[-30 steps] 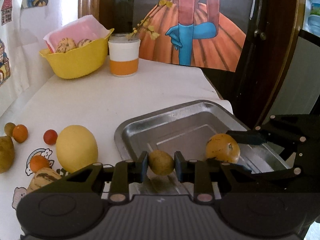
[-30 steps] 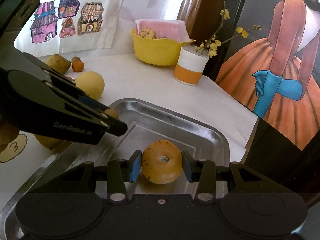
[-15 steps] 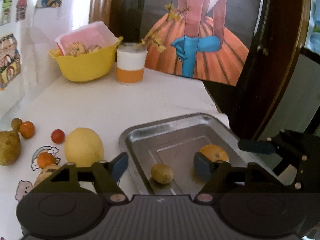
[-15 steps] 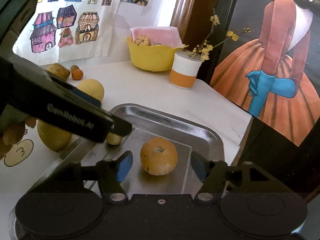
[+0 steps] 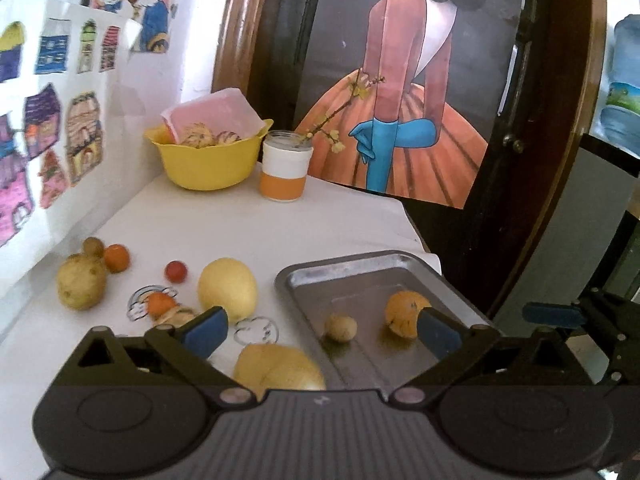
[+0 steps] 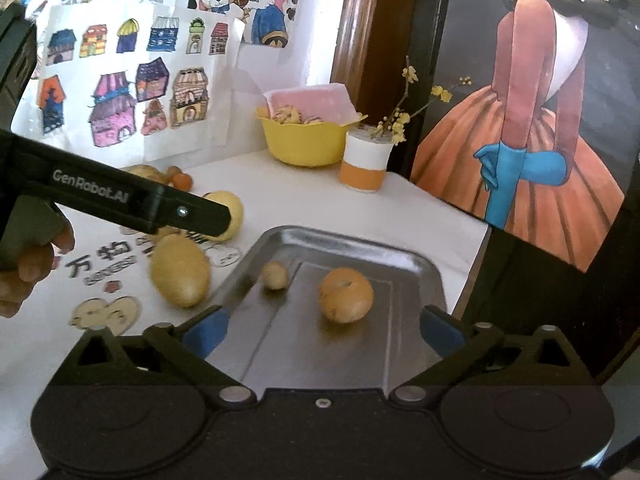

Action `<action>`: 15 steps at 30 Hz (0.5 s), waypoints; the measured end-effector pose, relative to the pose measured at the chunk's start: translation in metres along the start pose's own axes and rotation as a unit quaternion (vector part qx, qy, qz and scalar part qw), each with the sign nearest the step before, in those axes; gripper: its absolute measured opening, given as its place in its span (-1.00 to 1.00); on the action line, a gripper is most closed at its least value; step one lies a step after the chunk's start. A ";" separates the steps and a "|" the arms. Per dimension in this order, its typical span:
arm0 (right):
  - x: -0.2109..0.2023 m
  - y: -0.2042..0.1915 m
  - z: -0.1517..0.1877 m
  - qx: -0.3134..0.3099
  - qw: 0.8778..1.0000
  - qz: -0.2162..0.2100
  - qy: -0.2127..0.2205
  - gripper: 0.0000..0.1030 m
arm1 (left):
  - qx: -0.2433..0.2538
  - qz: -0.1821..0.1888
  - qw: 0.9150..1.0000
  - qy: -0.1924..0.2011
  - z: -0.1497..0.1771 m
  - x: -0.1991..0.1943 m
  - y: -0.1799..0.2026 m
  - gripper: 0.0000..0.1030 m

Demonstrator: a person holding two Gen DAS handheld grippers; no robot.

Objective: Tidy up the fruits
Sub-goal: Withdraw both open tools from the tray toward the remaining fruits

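Left wrist view: both tongs (image 5: 322, 330) (image 6: 322, 330) gape empty; center yours over the counter's yellow fruit (image 5: 227, 289) before closing.

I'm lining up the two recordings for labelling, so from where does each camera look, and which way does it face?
Left wrist: sits on the left tongs, open, facing across the white table toward the yellow bowl; loose fruit lies left, and the right tongs' arm shows at the right edge.
Right wrist: sits on the right tongs, open above the metal tray; the left tongs' arm and a hand show left.
Both see the orange and small brown fruit in the tray.
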State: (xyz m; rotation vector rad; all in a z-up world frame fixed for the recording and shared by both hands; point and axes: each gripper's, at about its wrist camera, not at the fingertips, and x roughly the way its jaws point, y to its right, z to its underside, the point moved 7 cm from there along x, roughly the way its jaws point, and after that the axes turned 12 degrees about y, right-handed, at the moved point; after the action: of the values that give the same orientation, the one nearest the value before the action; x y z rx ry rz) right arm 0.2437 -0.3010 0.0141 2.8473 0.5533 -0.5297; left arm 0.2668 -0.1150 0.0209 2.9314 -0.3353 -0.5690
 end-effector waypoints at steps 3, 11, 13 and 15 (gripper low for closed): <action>-0.015 -0.012 0.004 0.005 1.000 0.002 -0.016 0.98 | 0.006 0.001 1.000 0.009 0.002 -0.021 -0.009 0.99; -0.042 -0.052 0.019 0.000 0.998 -0.011 -0.064 0.99 | 0.025 -0.010 1.000 -0.003 0.026 -0.065 -0.039 0.99; -0.045 -0.064 0.022 -0.004 0.997 -0.020 -0.078 0.99 | 0.019 -0.015 1.000 -0.016 0.034 -0.072 -0.048 0.99; -0.045 -0.076 0.025 -0.014 0.995 -0.030 -0.095 0.99 | 0.010 -0.022 0.999 -0.033 0.044 -0.076 -0.060 0.99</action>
State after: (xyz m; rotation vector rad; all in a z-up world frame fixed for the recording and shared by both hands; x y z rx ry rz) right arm 0.1671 -0.2526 -0.0009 2.7214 0.6060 -0.7869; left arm 0.1924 -0.0429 -0.0026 2.9507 -0.2862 -0.6738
